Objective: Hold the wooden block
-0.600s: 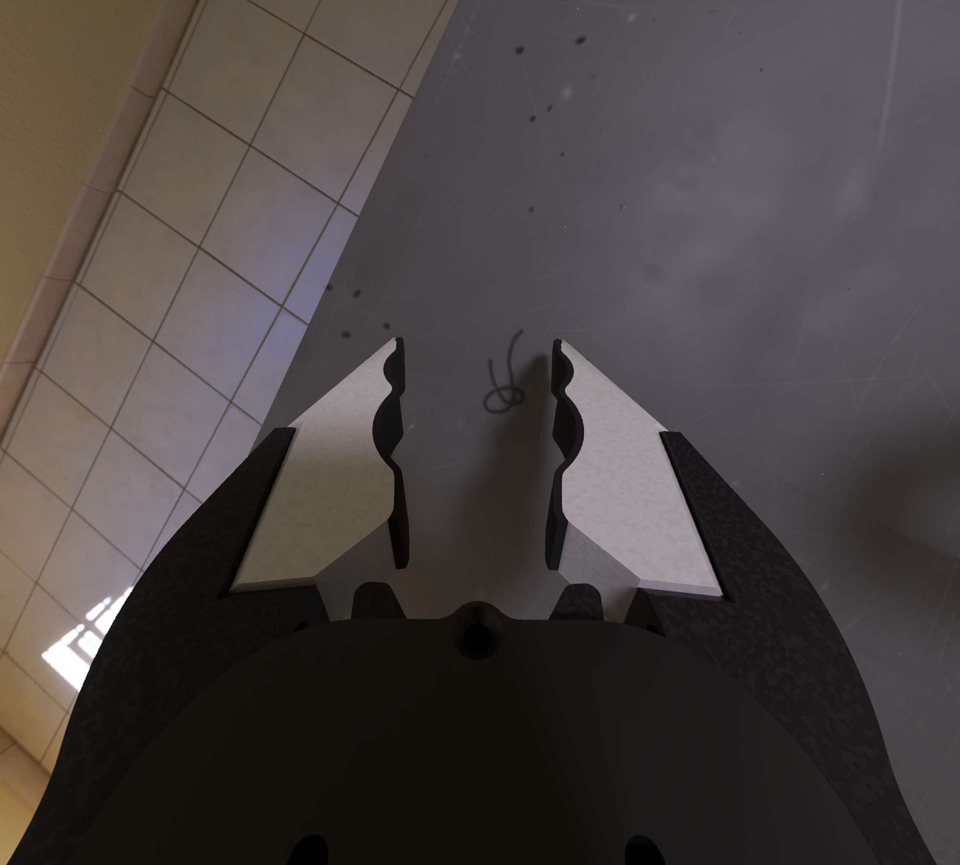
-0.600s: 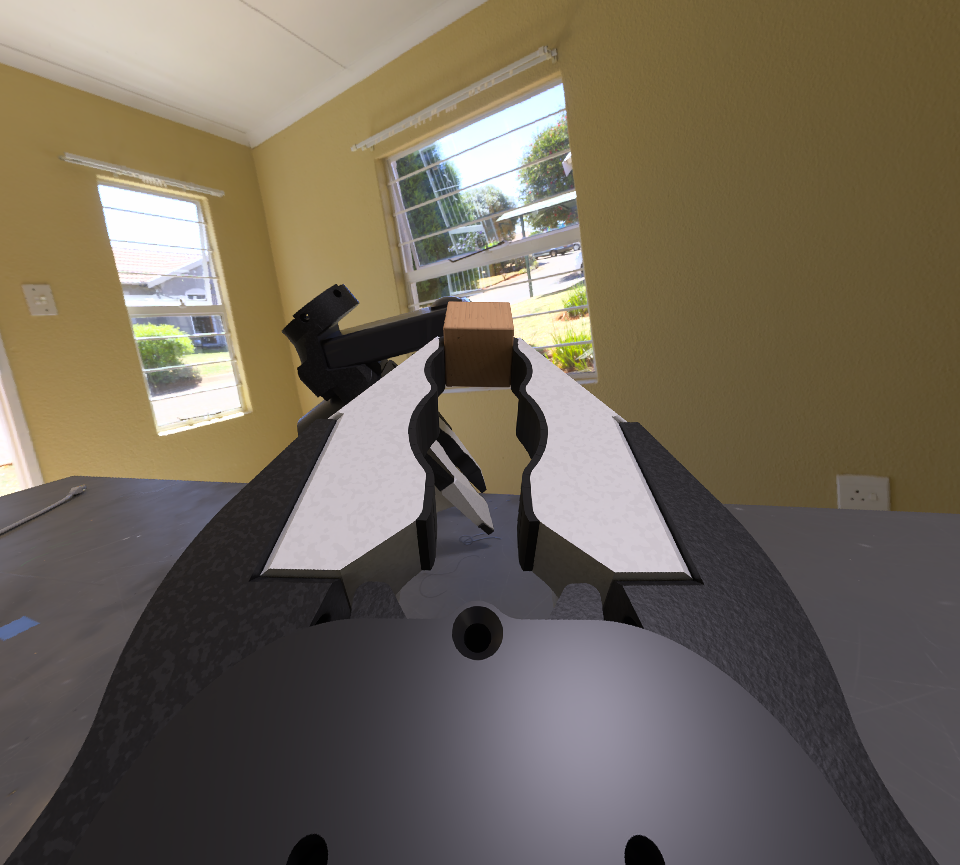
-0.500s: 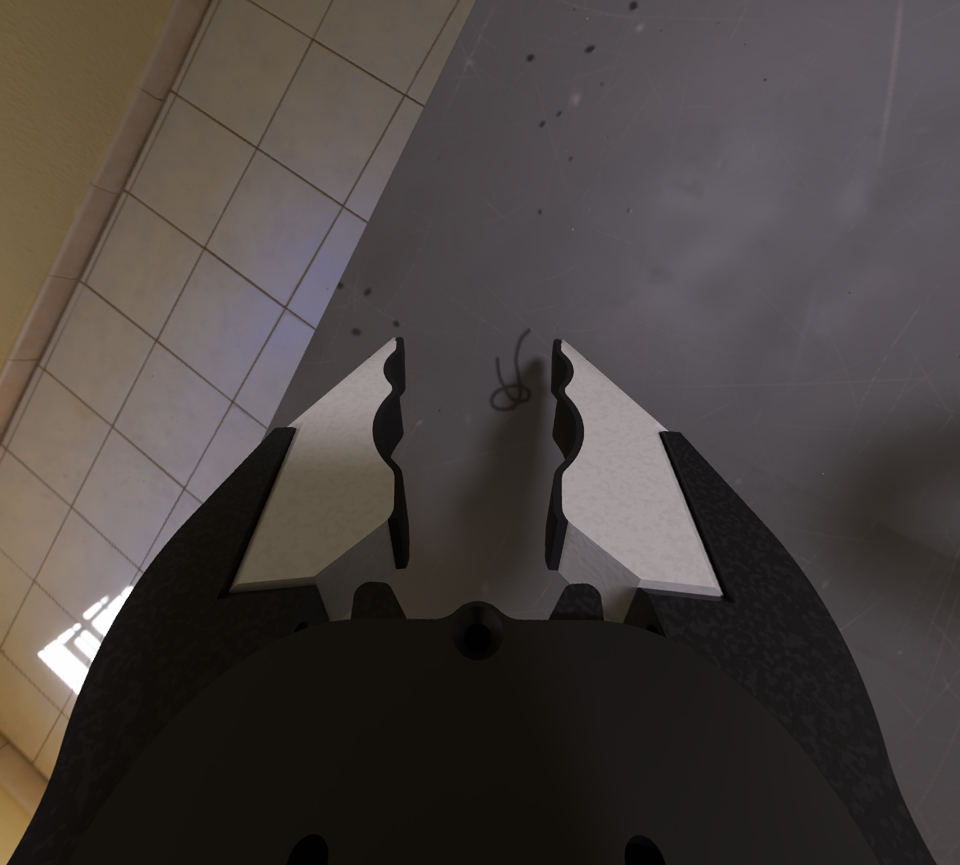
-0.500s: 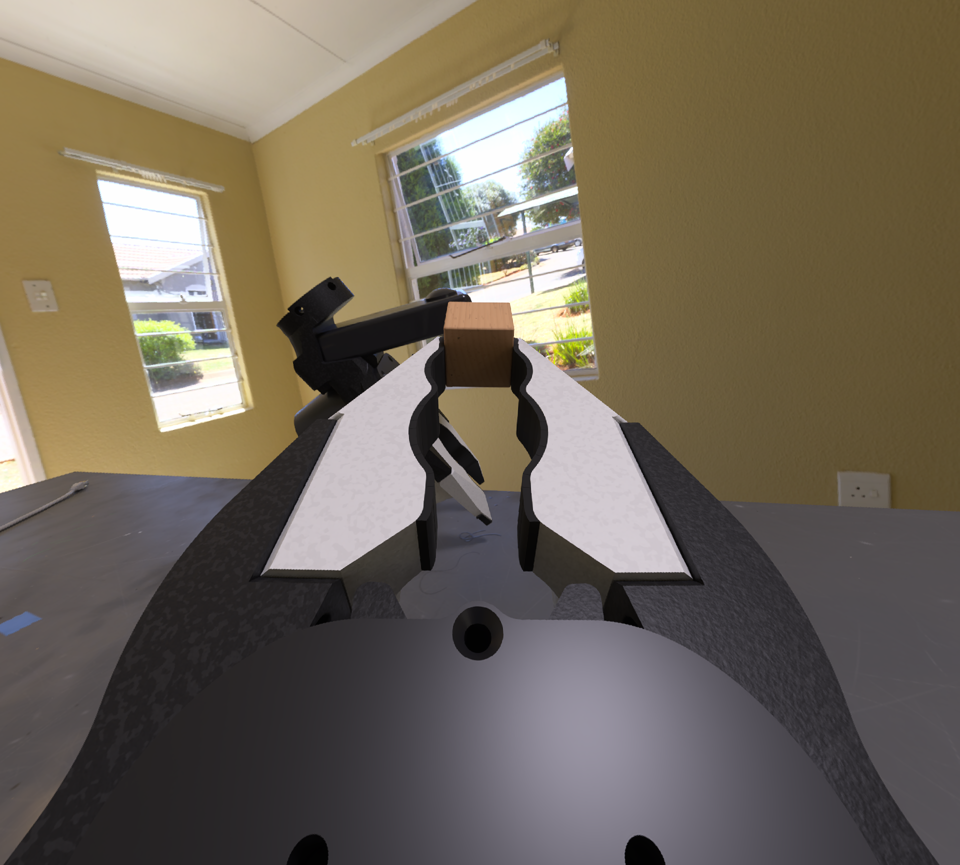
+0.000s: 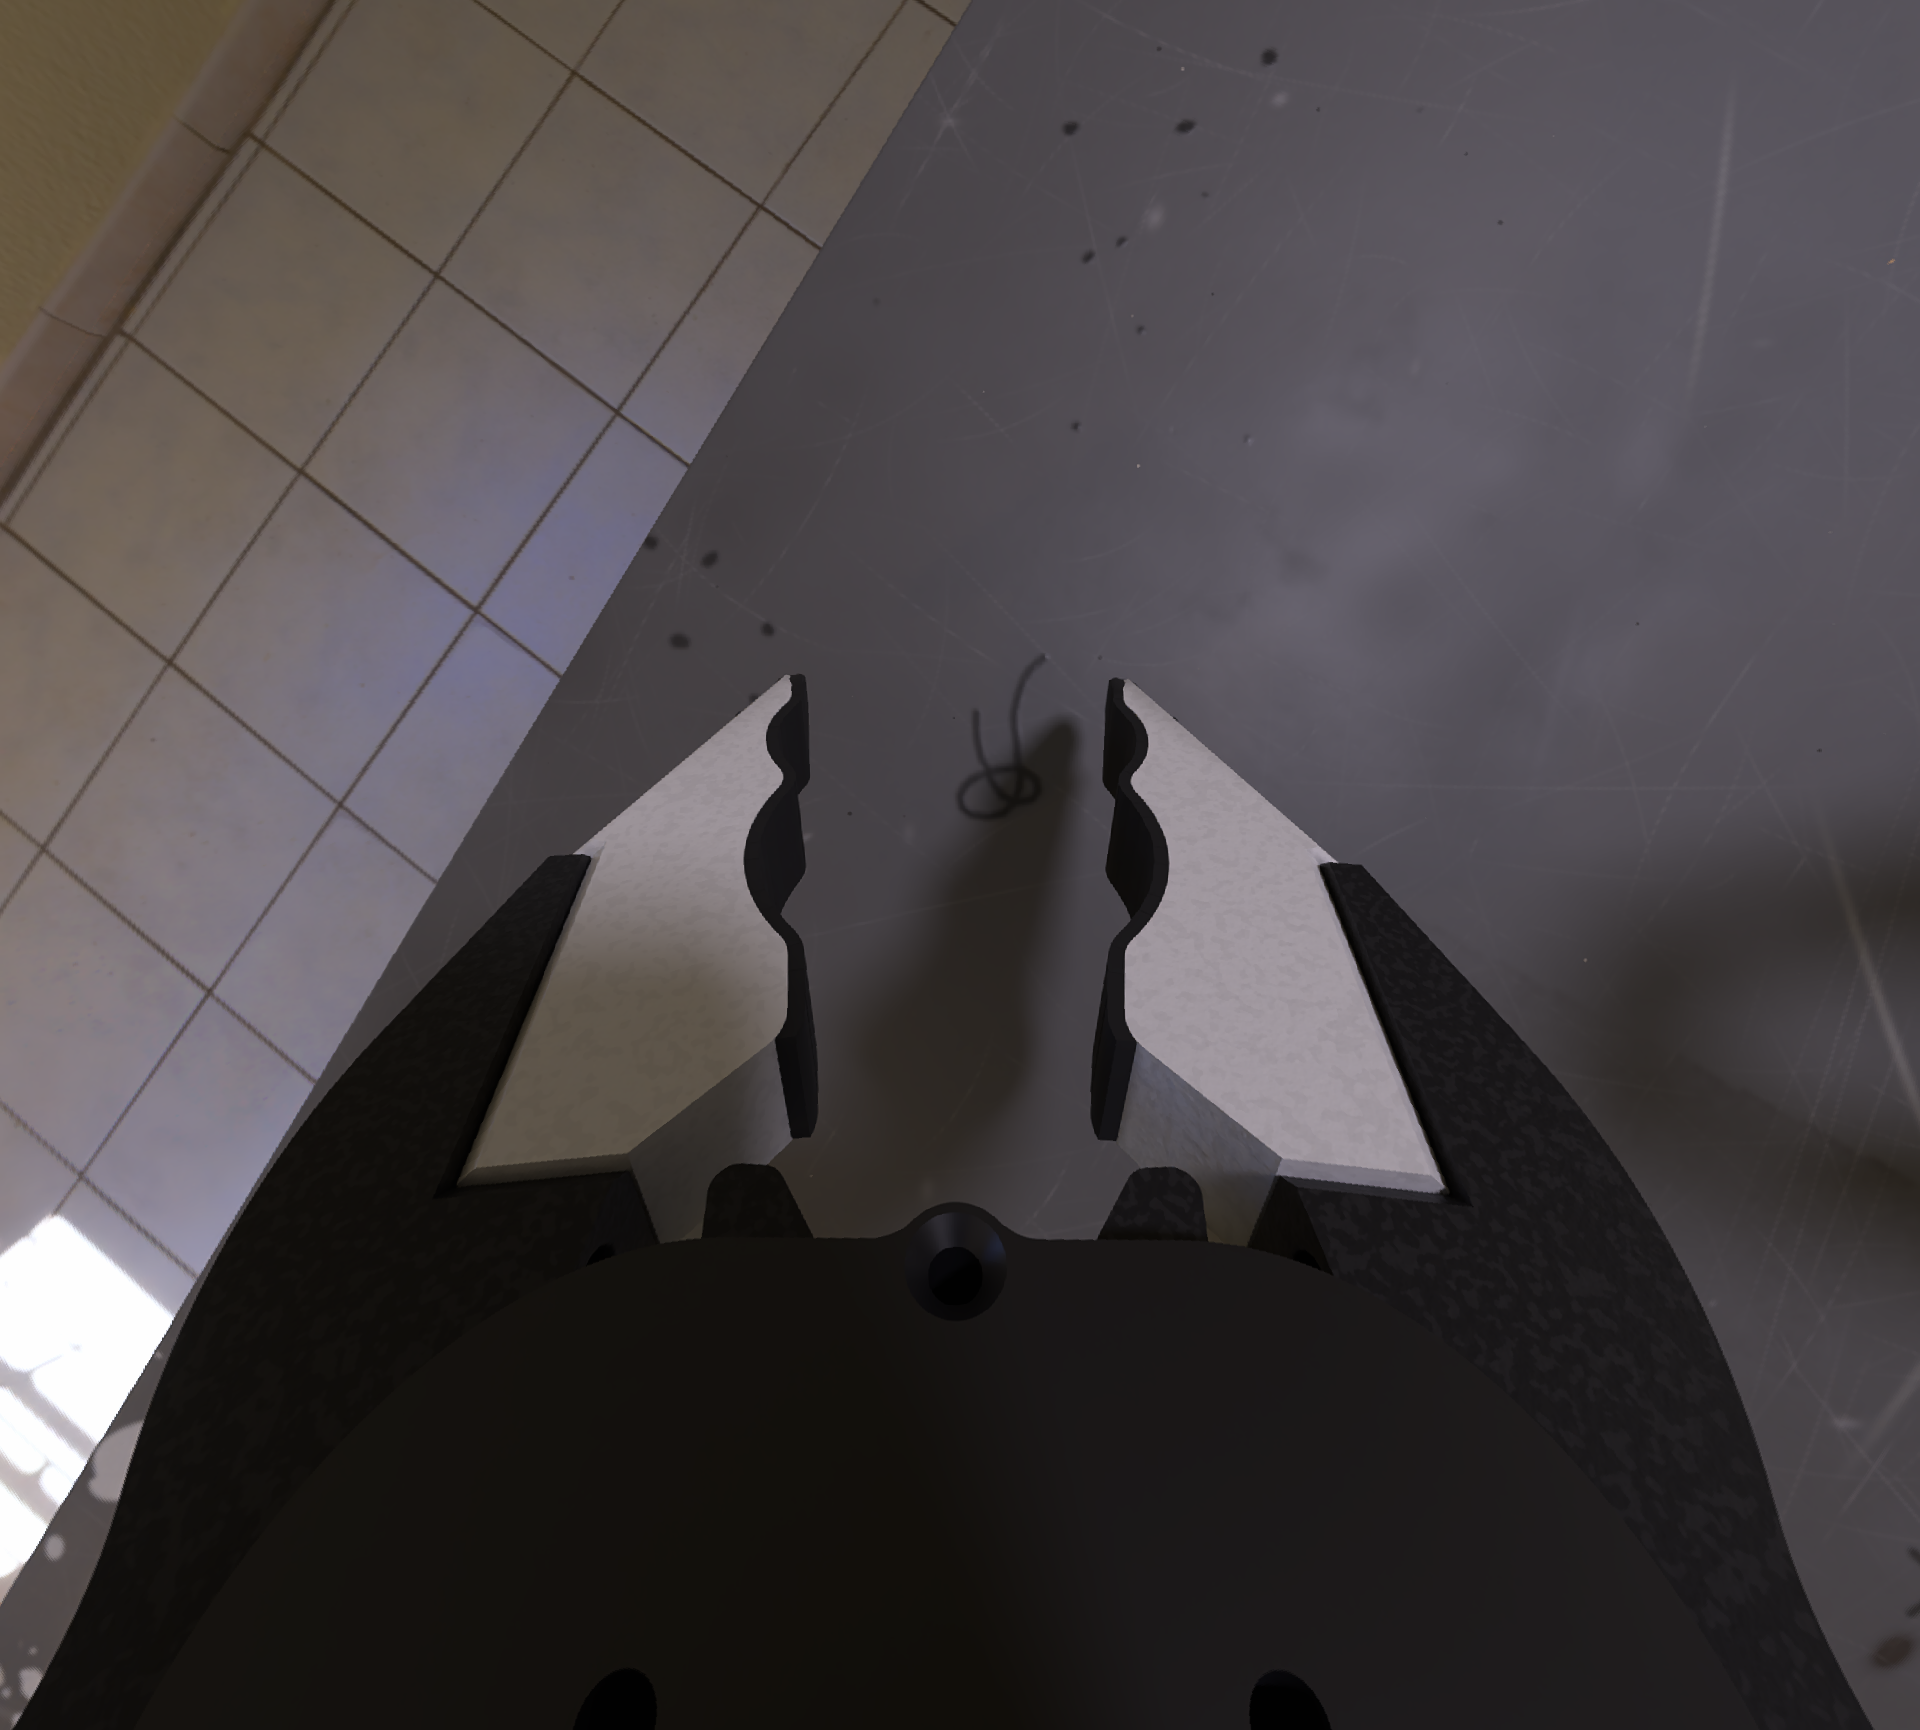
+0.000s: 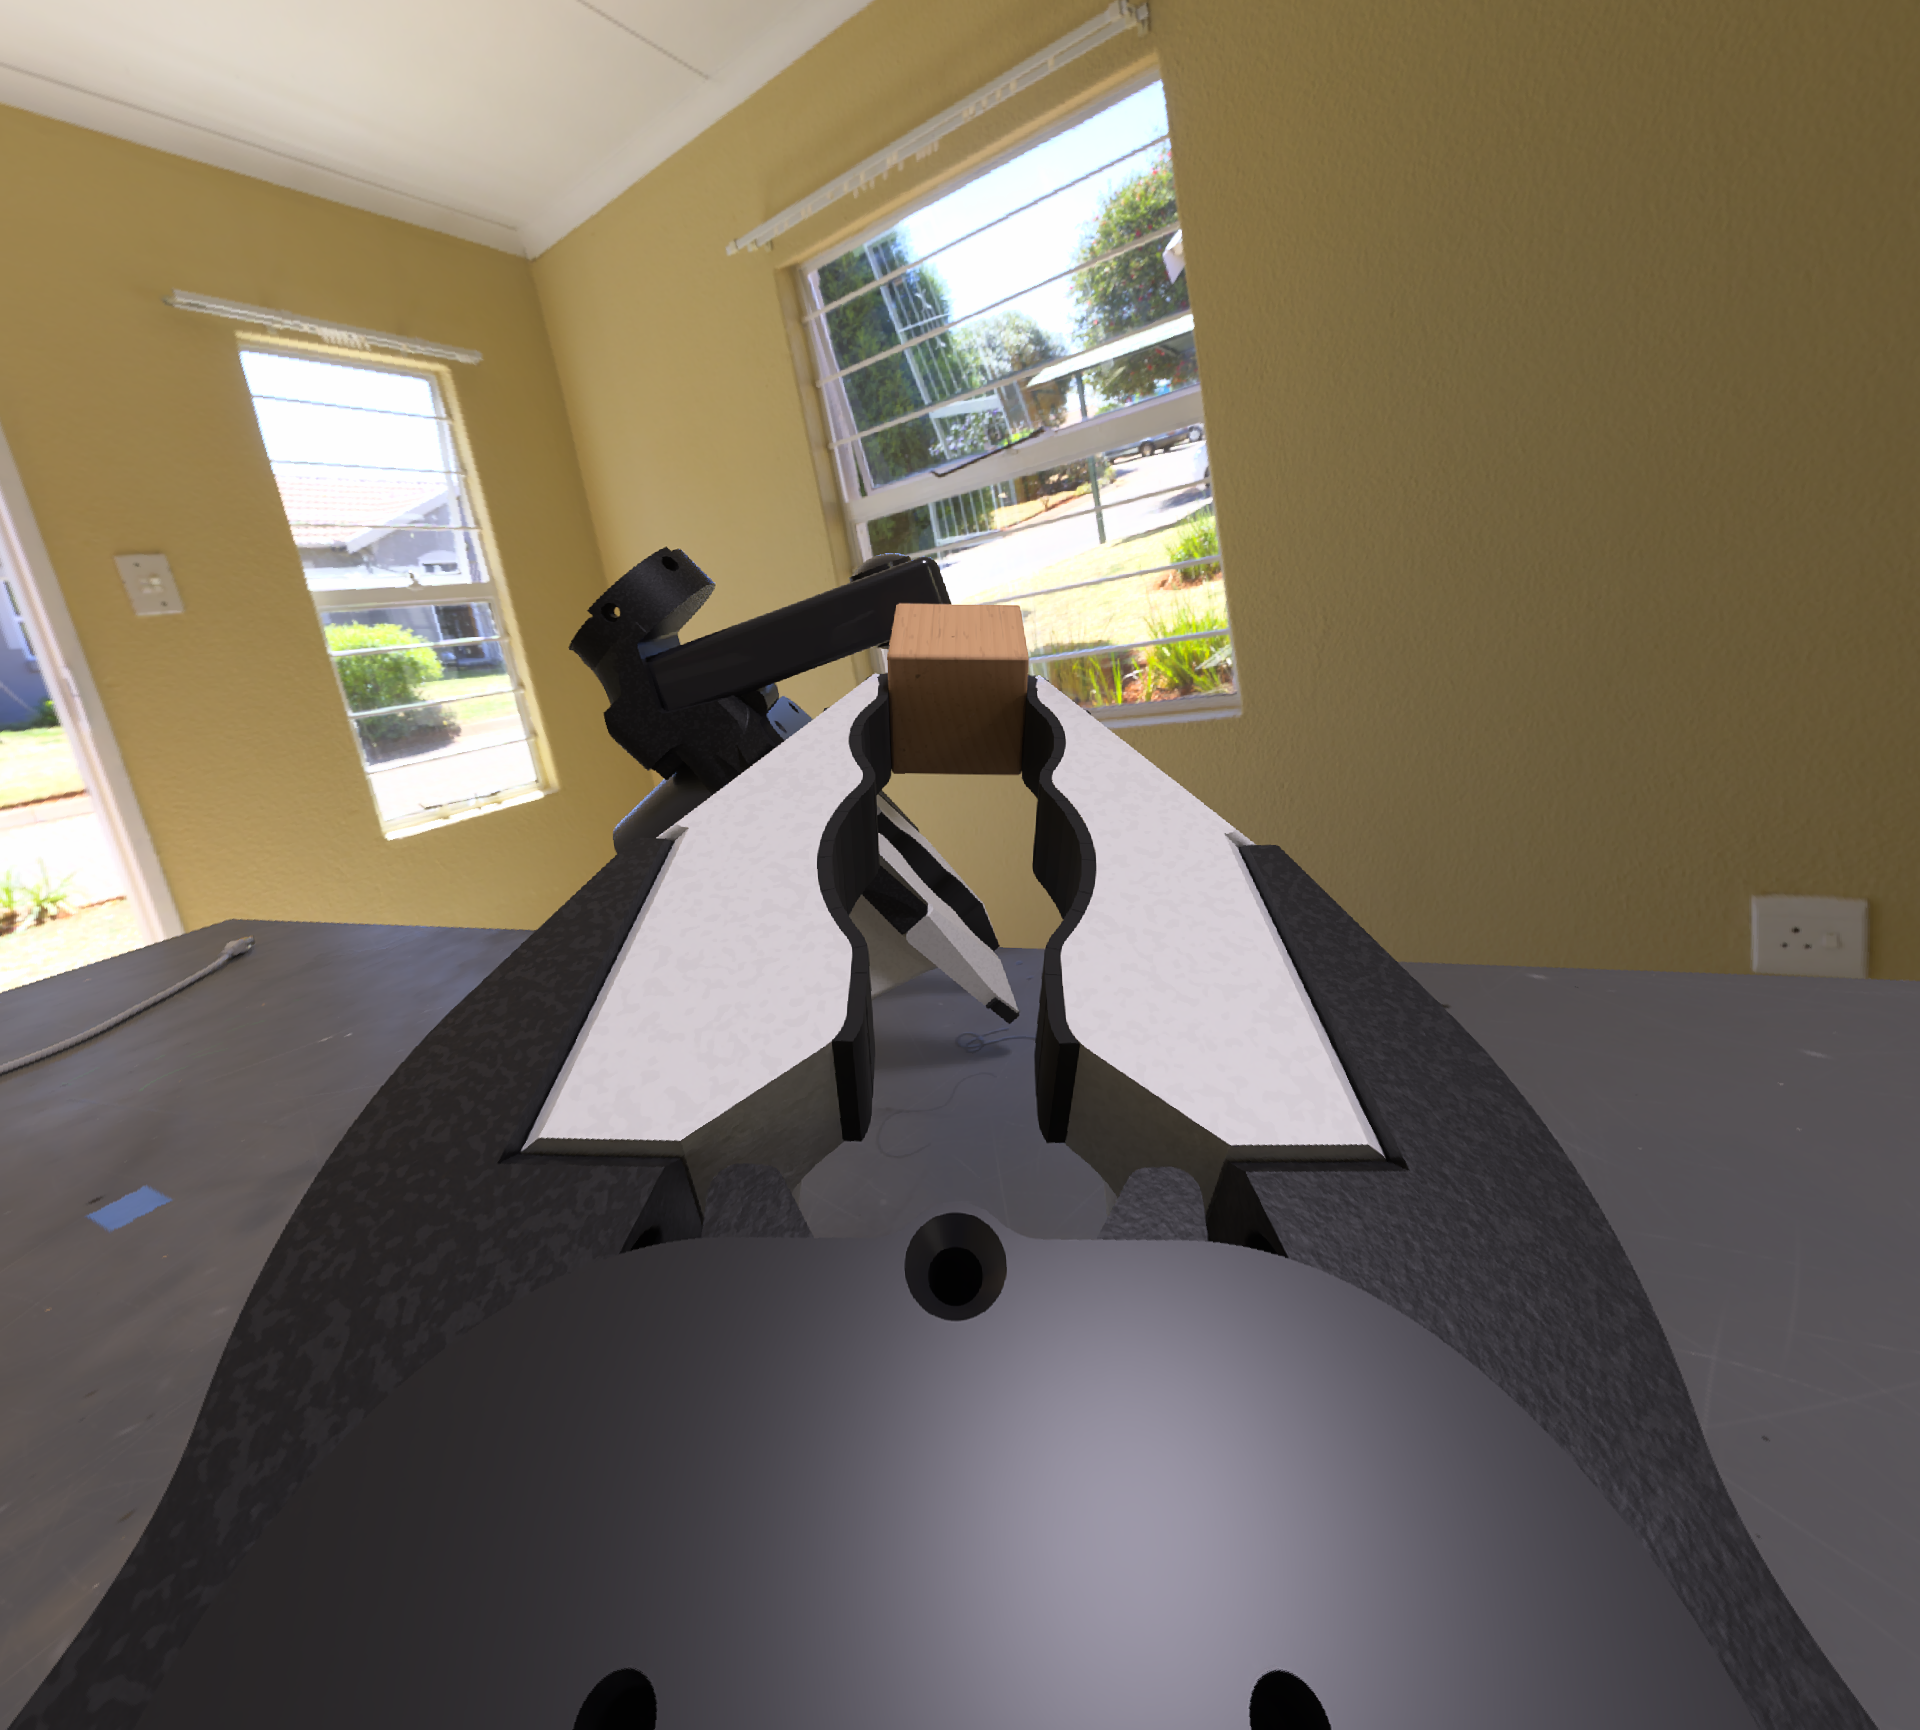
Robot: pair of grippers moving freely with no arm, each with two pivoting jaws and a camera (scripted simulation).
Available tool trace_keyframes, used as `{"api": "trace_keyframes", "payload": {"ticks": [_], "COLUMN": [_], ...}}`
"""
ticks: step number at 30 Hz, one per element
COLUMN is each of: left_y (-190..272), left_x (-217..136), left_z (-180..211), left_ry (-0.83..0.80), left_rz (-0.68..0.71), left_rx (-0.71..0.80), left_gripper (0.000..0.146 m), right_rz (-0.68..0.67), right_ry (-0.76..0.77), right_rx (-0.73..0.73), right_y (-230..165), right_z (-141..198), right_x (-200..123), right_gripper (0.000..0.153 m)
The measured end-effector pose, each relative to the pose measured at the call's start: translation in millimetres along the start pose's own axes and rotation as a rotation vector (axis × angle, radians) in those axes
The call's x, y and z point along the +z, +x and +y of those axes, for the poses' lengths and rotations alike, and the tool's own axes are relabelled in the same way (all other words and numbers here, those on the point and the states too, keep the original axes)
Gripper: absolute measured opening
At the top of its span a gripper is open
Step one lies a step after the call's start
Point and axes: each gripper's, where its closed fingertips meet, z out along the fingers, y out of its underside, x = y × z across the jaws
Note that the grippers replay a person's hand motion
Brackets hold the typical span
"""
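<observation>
The right gripper (image 6: 957, 693) had the wooden block (image 6: 957, 701) pinched at the very tips of its fingers, lifted clear of the grey table (image 6: 1662, 1161) and held roughly level, pointing toward the yellow wall with its two windows. The block sat square between the dark pads, its top face standing a little above them and its lower edge free — nothing beneath it but air.

The left gripper (image 5: 954, 693) pointed down at the same table near its edge, with tiled floor (image 5: 312, 433) beyond. Its jaws stood well apart with nothing between them; only a small dark scribble mark (image 5: 1000, 771) on the tabletop showed in the gap. From the right wrist view it (image 6: 935, 932) hung farther off, nose angled down close to the surface.

To my eye the job was simply to keep hold, and to do that well the right gripper needed steady pressure and a quiet wrist. The grip was a fingertip one — little pad overlapped the block, so any tilt or jerk could, I judged, let it pivot or slip forward out of the tips. Keeping the fingers level and the squeeze unchanged seemed the safest course, with no swinging about. The left gripper looked best kept off to its own side, so it would not knock the block.
</observation>
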Motion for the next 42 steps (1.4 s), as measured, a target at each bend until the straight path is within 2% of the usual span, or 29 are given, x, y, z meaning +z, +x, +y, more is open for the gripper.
{"api": "trace_keyframes", "payload": {"ticks": [12,27,34,42], "left_y": [-1.3,4.7,2.6,0.2], "left_x": [-0.6,7.0,6.9,6.2], "left_z": [-0.3,1.2,-1.0,-0.8], "left_ry": [0.020,-0.006,0.009,0.014], "left_rz": [0.014,-0.004,-0.018,-0.022], "left_rx": [-0.045,0.017,0.012,0.005], "left_gripper": [0.058,0.053,0.059,0.060], "right_rz": [-0.014,-0.024,-0.024,-0.029], "right_ry": [-0.022,-0.041,-0.046,-0.054], "right_rx": [0.032,0.062,0.074,0.084], "right_y": [-1.3,-1.6,-1.0,-1.4], "right_z": [4.1,8.0,8.8,10.6], "right_x": [2.2,3.8,4.0,4.6], "right_gripper": [0.024,0.024,0.024,0.024]}}
